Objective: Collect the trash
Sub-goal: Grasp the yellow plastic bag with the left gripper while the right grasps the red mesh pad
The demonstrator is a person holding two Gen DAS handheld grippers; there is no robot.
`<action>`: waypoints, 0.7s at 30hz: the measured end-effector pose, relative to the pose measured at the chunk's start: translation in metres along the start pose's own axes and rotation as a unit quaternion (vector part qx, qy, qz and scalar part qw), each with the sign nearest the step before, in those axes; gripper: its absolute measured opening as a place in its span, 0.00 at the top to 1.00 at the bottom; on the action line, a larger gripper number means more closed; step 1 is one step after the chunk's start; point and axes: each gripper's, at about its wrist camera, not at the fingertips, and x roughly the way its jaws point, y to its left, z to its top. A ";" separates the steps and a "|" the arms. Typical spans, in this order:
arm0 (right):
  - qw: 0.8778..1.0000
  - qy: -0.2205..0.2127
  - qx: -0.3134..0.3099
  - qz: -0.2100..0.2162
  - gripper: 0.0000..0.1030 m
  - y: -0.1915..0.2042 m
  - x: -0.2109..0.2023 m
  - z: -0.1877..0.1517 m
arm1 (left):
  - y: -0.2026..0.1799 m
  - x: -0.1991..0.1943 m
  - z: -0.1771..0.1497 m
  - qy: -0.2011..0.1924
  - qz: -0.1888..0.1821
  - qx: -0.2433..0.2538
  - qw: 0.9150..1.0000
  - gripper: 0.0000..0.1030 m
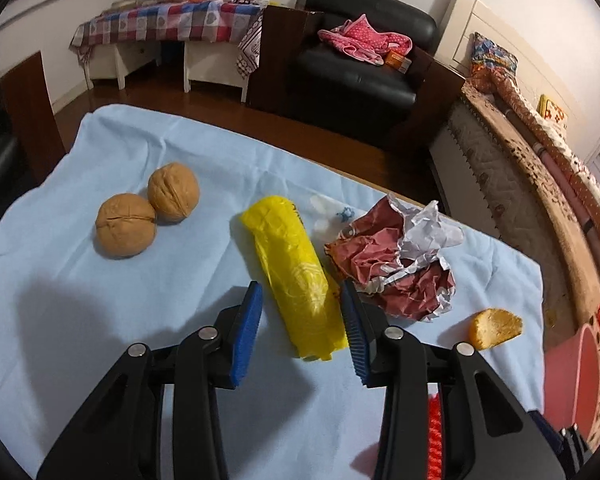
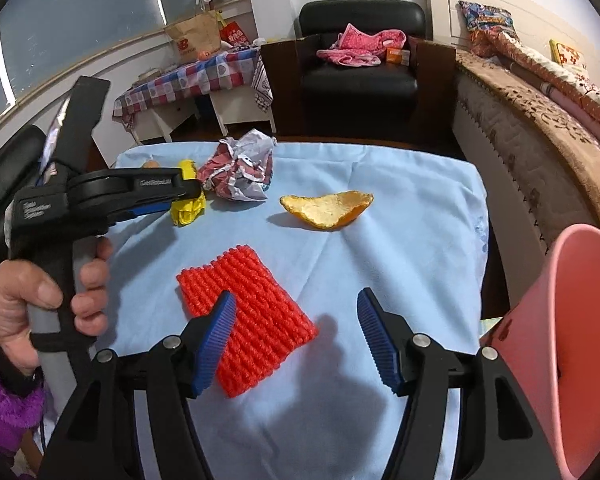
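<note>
In the left wrist view, the left gripper [image 1: 300, 312] sits at the bottom centre with its jaws apart around the near end of a yellow bag [image 1: 294, 268]; the blue pads [image 1: 246, 336] flank the rolled bag with a gap showing on each side, so nothing is clamped. The bag lies lengthwise on a blue cloth [image 1: 80, 280] that covers the table. Just right of it, touching or nearly so, lies a crumpled wrapper [image 1: 392, 256], red and white. Two walnuts [image 1: 148, 216] sit together at centre left, touching each other. An orange peel [image 1: 494, 326] lies at the lower right near the cloth's edge. At the far right edge a pink bin [image 1: 572, 380] shows partly; its inside cannot be seen here. In the right wrist view, the right gripper [image 2: 296, 320] stands wide at the bottom, holding nothing; its left pad overlaps the near corner of a red mesh [image 2: 248, 316] lying flat on the cloth [image 2: 400, 208], while the other pad is over bare cloth. The peel [image 2: 328, 208] rests beyond it, centre frame, hollow side up. At upper left a hand [image 2: 32, 296] grips the left gripper [image 2: 180, 200], its tip at the bag [image 2: 188, 204], with the wrapper [image 2: 240, 172] beside it. The bin [image 2: 560, 340] stands at the lower right, off the table's edge, its visible inner wall bare.
</note>
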 end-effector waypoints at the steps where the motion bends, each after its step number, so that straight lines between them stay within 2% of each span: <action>1: 1.000 0.003 0.002 0.001 0.39 -0.001 0.003 0.000 | 0.001 0.001 0.000 0.001 0.002 0.003 1.000 0.78; 4: 1.000 0.014 0.007 0.006 0.38 -0.006 0.012 -0.001 | 0.007 -0.004 -0.004 -0.004 -0.001 0.001 1.000 0.91; 11: 1.000 0.029 -0.008 0.010 0.35 0.000 0.025 -0.003 | 0.014 -0.030 -0.019 -0.004 -0.011 0.014 1.000 0.94; 13: 0.999 0.028 -0.014 0.011 0.48 0.006 0.024 -0.004 | 0.013 -0.040 -0.026 -0.006 -0.015 0.020 1.000 0.94; 14: 0.999 0.031 -0.016 0.021 0.59 0.008 0.024 -0.005 | 0.012 -0.043 -0.028 -0.006 -0.016 0.022 1.000 0.94; 15: 0.999 0.031 -0.016 0.022 0.67 0.010 0.022 -0.005 | 0.011 -0.046 -0.031 -0.007 -0.018 0.025 1.000 0.94; 16: 0.999 0.031 -0.018 0.018 0.71 0.013 0.021 -0.005 | 0.008 -0.050 -0.034 -0.008 -0.020 0.029 0.999 0.94; 18: 0.999 0.030 -0.024 0.009 0.88 0.017 0.017 -0.005 | 0.006 -0.057 -0.038 -0.011 -0.023 0.035 0.999 0.94; 21: 1.000 0.025 -0.014 0.009 0.92 0.017 0.009 -0.008 | 0.001 -0.069 -0.045 -0.014 -0.030 0.042 0.999 0.94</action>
